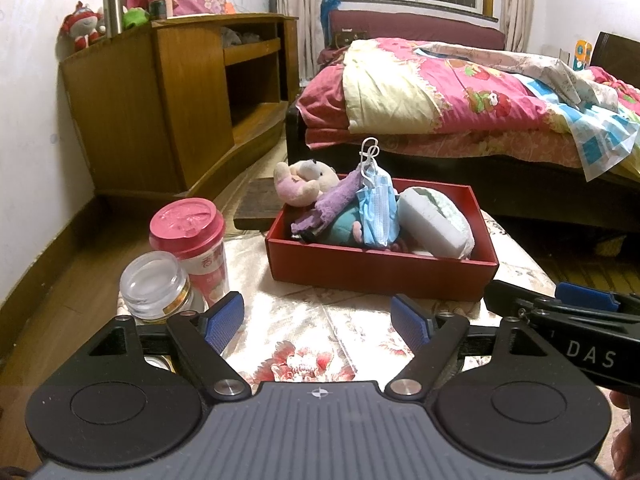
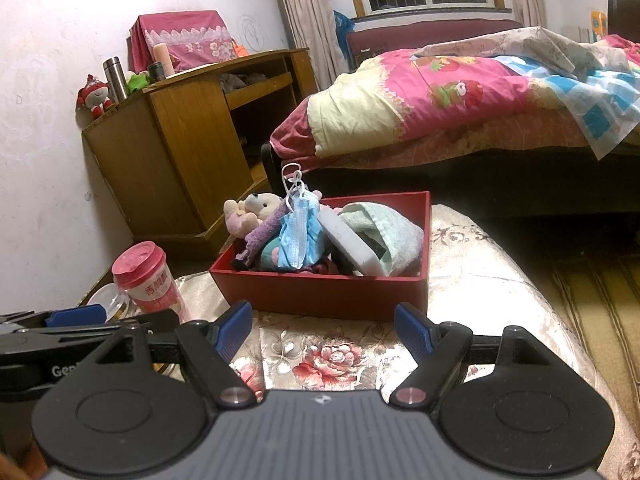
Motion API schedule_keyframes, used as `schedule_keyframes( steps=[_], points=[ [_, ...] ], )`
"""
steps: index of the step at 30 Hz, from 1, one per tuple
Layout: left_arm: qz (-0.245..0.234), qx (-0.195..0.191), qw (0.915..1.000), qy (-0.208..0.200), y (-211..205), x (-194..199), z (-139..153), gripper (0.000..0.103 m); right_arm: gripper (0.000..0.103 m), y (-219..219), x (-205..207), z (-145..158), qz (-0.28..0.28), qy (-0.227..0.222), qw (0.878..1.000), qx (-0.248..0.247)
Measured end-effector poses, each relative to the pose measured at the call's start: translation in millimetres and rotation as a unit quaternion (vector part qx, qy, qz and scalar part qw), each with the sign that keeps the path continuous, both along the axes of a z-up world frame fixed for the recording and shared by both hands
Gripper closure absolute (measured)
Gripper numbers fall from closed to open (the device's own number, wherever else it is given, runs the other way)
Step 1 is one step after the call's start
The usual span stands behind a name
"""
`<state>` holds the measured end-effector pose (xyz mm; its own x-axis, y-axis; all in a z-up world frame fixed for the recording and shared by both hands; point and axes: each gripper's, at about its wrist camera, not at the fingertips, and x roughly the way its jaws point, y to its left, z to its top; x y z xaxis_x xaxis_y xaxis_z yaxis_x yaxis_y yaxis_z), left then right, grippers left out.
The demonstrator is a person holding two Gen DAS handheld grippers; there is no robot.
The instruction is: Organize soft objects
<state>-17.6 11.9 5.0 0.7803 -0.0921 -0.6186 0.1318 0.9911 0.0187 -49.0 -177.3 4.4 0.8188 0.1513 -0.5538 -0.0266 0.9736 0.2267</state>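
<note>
Red box (image 1: 380,276) of soft items — plush bear (image 1: 300,184), purple cloth (image 1: 332,204), blue face mask (image 1: 378,216), mint towel (image 1: 440,220) — sits mid-worktop (image 1: 304,320), far of both jaws. Left gripper (image 1: 318,322) and right gripper (image 2: 324,328) spread, holding nothing. Pink-lidded cup (image 1: 192,240) and glass jar (image 1: 154,286) stand near-left.

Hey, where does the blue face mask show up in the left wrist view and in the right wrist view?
Left wrist: blue face mask sits just right of centre, inside the red box.
Right wrist: just left of centre, in the same box.
Shared landmark: pink-lidded cup left of the box in both views.
</note>
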Motion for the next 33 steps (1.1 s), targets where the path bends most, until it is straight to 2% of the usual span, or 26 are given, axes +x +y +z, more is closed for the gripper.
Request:
schedule_keyframes(
  steps=[4, 13, 15, 19, 23, 33],
  points=[
    [0.001, 0.000, 1.0000, -0.002, 0.0, -0.3, 0.2, 0.023, 0.047, -0.2, 0.6, -0.3, 0.000, 0.000, 1.000, -0.001],
    [0.014, 0.002, 0.9999, -0.001, 1.5, 0.5, -1.4, 0.006, 0.047, -6.8, -1.2, 1.9, -0.012, -0.012, 1.000, 0.009],
    [0.011, 0.001, 0.9999, 0.002, 1.3, 0.5, -2.6, 0.006, 0.046, -9.7, -1.3, 2.2, -0.017, -0.012, 1.000, 0.013],
    [-0.009, -0.007, 0.9998, 0.014, -0.9, 0.3, -6.9, 0.005, 0.046, -16.7, 0.6, -4.3, -0.032, 0.003, 0.999, 0.017],
    [-0.016, 0.008, 0.9998, 0.008, -5.6, -2.9, -9.1, 0.005, 0.046, -26.2, 3.9, -12.6, -0.044, 0.027, 0.998, 0.029],
    [-0.030, 0.006, 0.9995, -0.004, -9.6, -6.7, -8.5, 0.006, 0.046, -37.1, 16.2, -42.5, -0.064, 0.106, 0.992, 0.032]
  ],
)
